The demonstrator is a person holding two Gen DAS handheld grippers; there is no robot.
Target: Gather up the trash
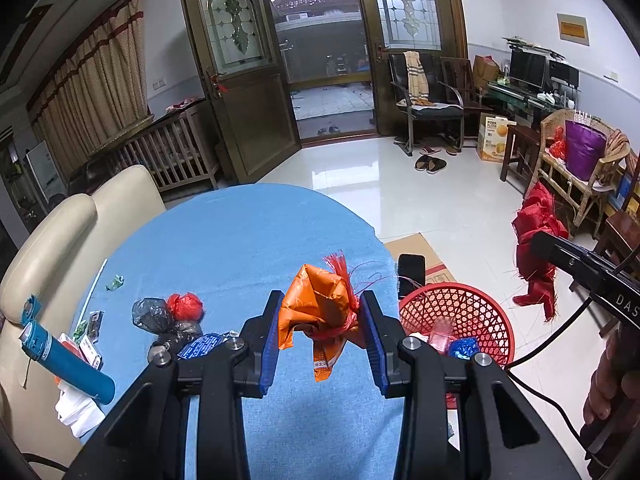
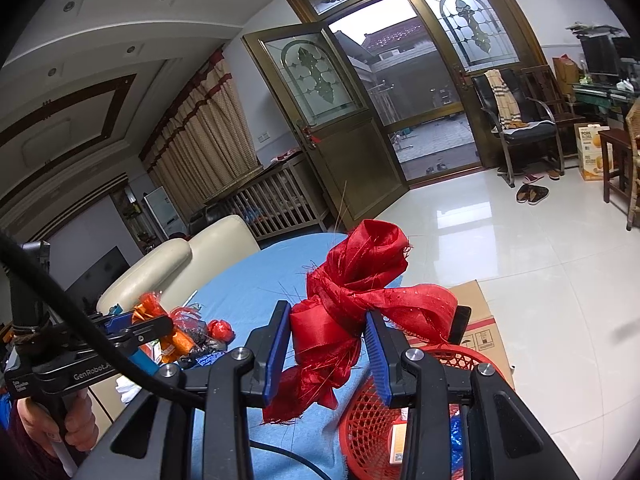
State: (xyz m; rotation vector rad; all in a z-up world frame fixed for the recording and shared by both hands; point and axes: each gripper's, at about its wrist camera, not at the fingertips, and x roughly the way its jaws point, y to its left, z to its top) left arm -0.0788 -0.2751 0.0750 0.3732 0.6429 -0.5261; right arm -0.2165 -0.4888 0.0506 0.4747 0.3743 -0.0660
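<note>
My left gripper [image 1: 322,334] is shut on a crumpled orange wrapper [image 1: 320,308] tied with red string, held above the blue tablecloth [image 1: 224,248]. In the right wrist view, my right gripper [image 2: 328,354] is shut on a bundle of red ribbon cloth [image 2: 356,292], held above the table's right edge. That red cloth [image 1: 534,236] also hangs at the right of the left wrist view. A red mesh basket [image 1: 460,312] [image 2: 372,412] with several wrappers inside stands just right of the table. More trash lies on the cloth: a black bag [image 1: 154,316], a red wad [image 1: 185,306], a blue packet [image 1: 198,346].
A teal tube [image 1: 64,364] and small packets lie at the table's left edge, beside a cream sofa [image 1: 60,232]. A flat cardboard box [image 2: 480,320] lies on the floor behind the basket. A person's hand [image 2: 60,424] holds the left gripper's handle. White tiled floor runs to the doors.
</note>
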